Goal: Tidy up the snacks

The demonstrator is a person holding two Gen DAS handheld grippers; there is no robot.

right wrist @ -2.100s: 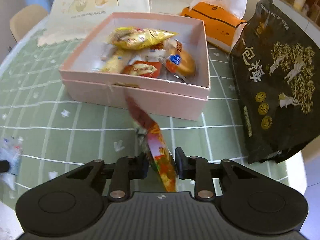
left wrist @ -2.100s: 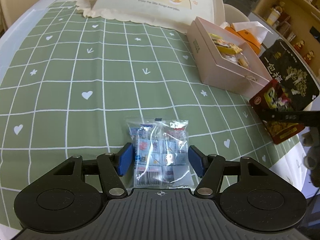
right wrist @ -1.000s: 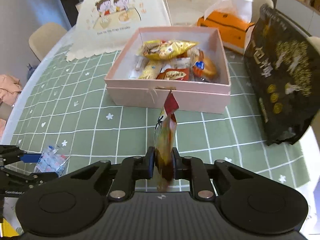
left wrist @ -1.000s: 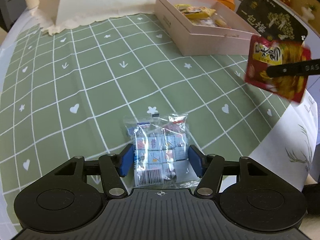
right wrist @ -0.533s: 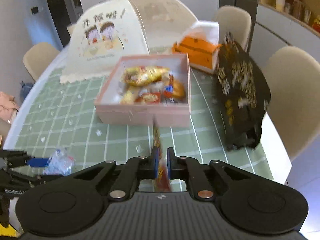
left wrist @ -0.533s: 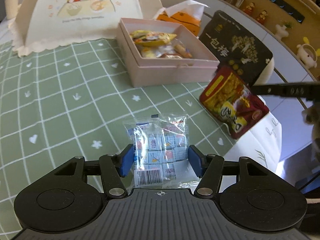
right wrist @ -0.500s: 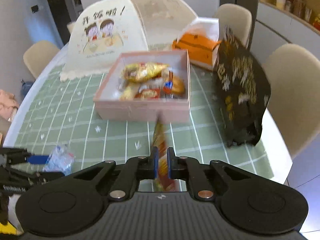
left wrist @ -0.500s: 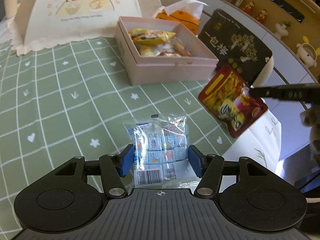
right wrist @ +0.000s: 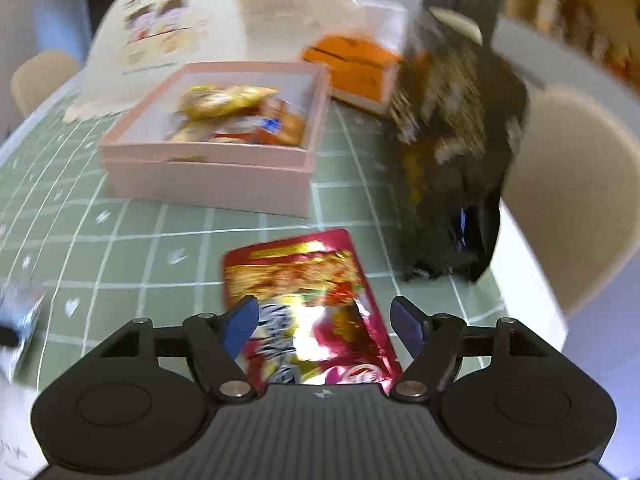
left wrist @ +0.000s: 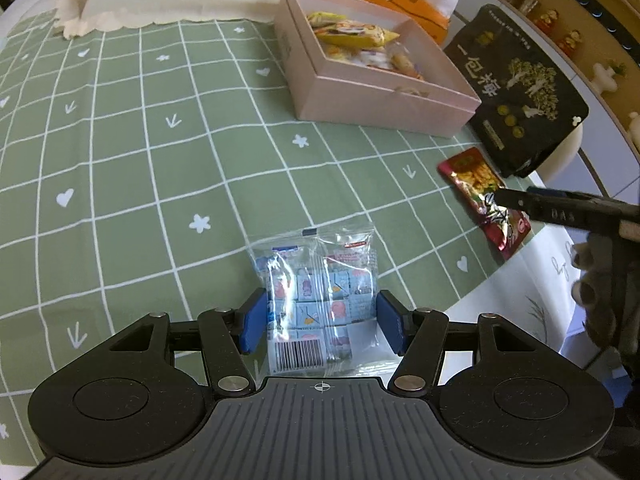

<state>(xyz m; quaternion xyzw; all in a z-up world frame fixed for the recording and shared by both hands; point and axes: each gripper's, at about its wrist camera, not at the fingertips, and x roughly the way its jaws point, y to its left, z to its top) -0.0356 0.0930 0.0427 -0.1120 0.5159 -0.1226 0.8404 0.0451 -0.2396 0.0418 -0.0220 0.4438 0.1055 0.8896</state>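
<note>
A clear packet of blue-and-white candies (left wrist: 320, 280) sits between the blue pads of my left gripper (left wrist: 322, 320), which is shut on it above the green checked cloth. A red foil snack packet (right wrist: 304, 280) lies flat on the cloth near the table's right edge, also visible in the left wrist view as the red packet (left wrist: 476, 184). My right gripper (right wrist: 324, 308) is low over it. Its jaws are opening and stand on either side of the packet without touching it. The open pink box (left wrist: 380, 100) with several snacks stands further back.
A big black snack bag (right wrist: 452, 160) leans right of the pink box (right wrist: 208, 188). An orange tissue box (right wrist: 352, 64) and a cream food cover (right wrist: 168, 32) stand behind. A beige chair (right wrist: 568, 192) is past the table's right edge. A gloved hand (left wrist: 600, 280) holds the right gripper.
The right gripper sank toward the table and its jaws parted, letting go of the red packet, which hung edge-on and now lies flat. The left gripper still holds the clear packet.
</note>
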